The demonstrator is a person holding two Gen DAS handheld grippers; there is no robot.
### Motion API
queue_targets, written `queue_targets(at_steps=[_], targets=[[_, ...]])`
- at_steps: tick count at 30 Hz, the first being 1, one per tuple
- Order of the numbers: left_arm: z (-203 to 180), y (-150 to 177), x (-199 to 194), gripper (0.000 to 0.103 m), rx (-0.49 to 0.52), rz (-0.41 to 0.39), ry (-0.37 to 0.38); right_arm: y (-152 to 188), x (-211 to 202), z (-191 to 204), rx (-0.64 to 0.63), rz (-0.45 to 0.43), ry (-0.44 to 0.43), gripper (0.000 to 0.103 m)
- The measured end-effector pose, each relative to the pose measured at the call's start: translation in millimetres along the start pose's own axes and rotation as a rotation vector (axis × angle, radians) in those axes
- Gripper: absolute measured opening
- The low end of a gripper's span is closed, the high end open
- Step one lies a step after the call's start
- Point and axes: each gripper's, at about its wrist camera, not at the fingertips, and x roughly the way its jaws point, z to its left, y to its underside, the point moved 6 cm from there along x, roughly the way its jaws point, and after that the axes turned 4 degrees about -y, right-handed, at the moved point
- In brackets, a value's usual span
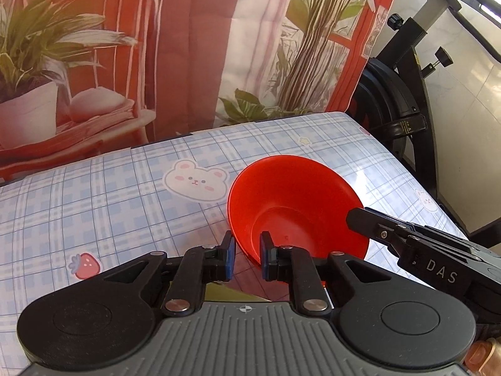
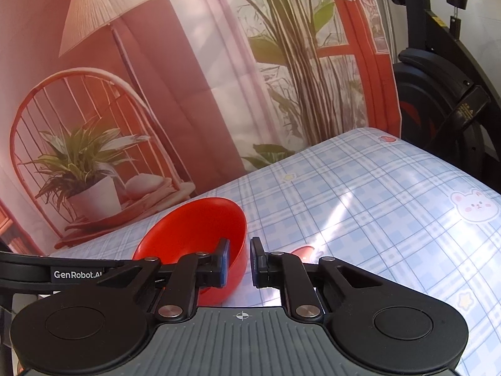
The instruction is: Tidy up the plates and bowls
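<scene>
On right claw point(image 1: 355, 219) side: "DAS"; left claw point(image 2: 6, 269): "GenRobot.AI".

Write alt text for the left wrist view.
A red plastic bowl sits on a blue plaid tablecloth printed with bears, its near rim pinched by the left gripper. The right gripper grips the bowl's right rim from the side.

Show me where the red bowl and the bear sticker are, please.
red bowl point(image 1: 281, 194): left wrist view, on its inner wall.
bear sticker point(image 1: 195, 181): left wrist view, on the bear's face, on the tablecloth left of the bowl.
</scene>
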Motion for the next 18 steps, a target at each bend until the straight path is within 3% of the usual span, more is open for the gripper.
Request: queue_targets(at_steps=[10,18], targets=[[-6.1,-1.3,-24.6,0.017,0.031,-0.026,0.000,-4.7,-24.0,10.2,0.025,-0.026,0.006,0.009],[-11.1,2.4,-73.6,0.018,0.041,-0.076,-0.003,-13.3,-65.9,38.5,0.010,-0.076,-0.010,0.009]])
